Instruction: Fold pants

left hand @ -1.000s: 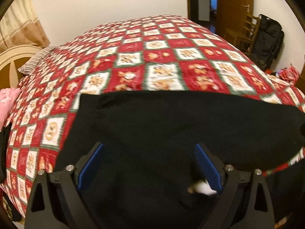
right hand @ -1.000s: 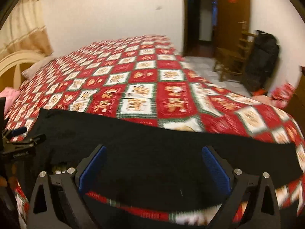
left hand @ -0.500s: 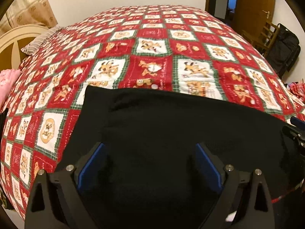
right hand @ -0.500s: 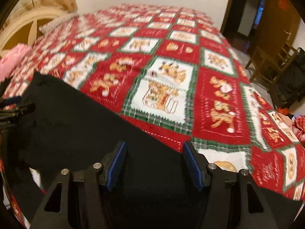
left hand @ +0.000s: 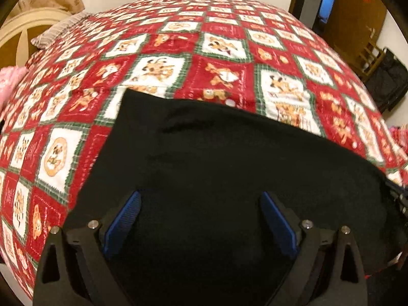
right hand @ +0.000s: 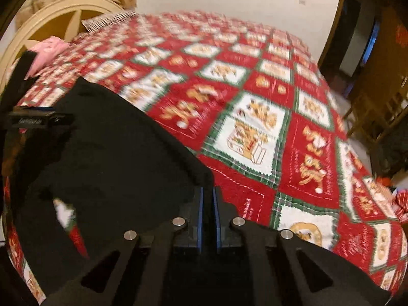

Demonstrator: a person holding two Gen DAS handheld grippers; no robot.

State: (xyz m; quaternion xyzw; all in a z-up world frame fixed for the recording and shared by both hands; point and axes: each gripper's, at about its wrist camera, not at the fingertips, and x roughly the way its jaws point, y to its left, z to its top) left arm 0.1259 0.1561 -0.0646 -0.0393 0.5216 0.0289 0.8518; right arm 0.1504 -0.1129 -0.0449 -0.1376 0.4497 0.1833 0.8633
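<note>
Black pants (left hand: 216, 165) lie spread on the red patterned bedspread (left hand: 219, 48). My left gripper (left hand: 200, 199) hovers over them near their left end, its blue pads wide apart and nothing pinched. In the right wrist view the pants (right hand: 114, 153) run off to the left, and my right gripper (right hand: 207, 191) is shut on their far edge, its blue pads nearly touching with black fabric between them. The left gripper's tip (right hand: 38, 119) shows at that view's left edge.
A cream headboard (right hand: 58, 17) and a striped pillow (left hand: 58, 29) stand at the bed's far left, with a pink cloth (right hand: 48, 48) nearby. A wooden chair (right hand: 377, 117) and a black bag (left hand: 387, 84) are on the floor at the right, beside a doorway (left hand: 329, 2).
The right gripper's jaws went from wide open to shut on the pants' far edge. Both grippers came lower and closer to the bed. The left jaws stayed open.
</note>
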